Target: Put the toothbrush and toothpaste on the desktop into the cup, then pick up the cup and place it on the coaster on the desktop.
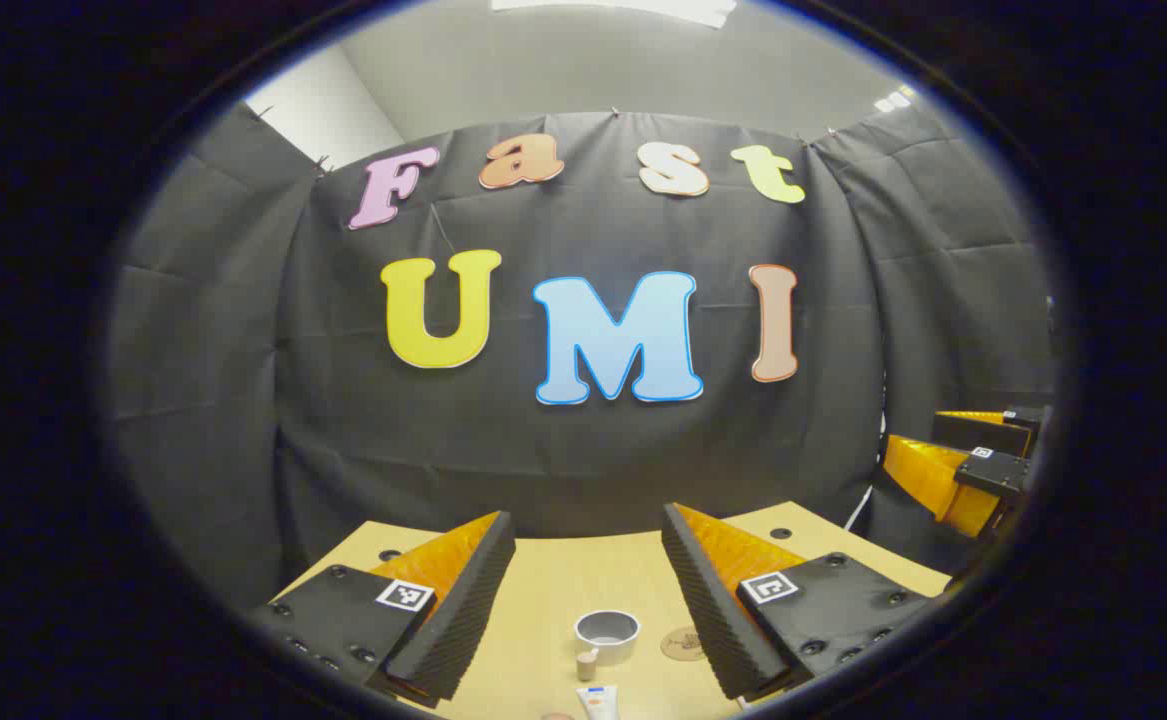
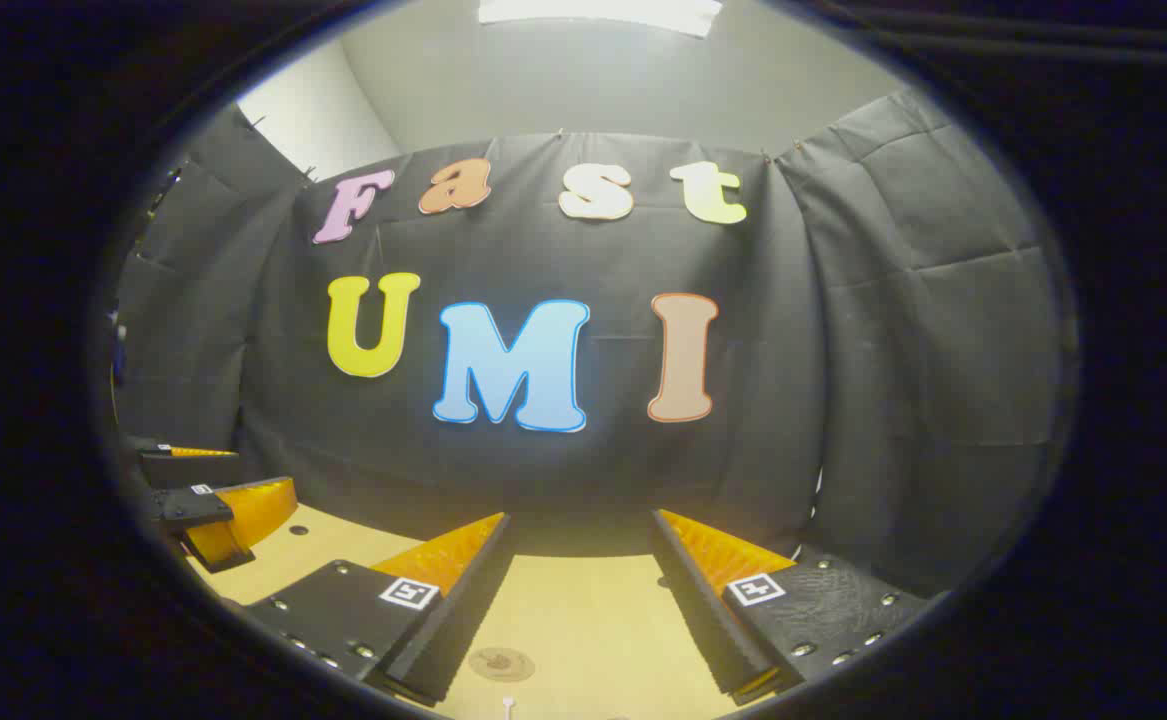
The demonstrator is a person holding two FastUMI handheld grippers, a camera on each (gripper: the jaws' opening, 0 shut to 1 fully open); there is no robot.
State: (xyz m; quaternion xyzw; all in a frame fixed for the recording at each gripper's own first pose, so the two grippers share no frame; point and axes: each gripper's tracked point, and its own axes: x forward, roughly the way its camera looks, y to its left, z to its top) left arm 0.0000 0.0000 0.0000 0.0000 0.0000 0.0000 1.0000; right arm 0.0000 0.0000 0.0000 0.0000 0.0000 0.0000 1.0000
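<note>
Nothing is picked up yet: both claws, left (image 1: 588, 590) and right (image 2: 581, 600), hang released above the surface (image 1: 543, 580). The cup (image 1: 607, 634) stands beside the coaster (image 1: 684, 643), toothpaste (image 1: 597, 703) just nearer (toothbrush hard to place). Next, I judge, the left claw must drop onto the toothpaste.

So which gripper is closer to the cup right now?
Left, I'd judge. The cup sits on the desk between the open fingers of the left gripper, just ahead. The right gripper is off to that side, raised.
</note>
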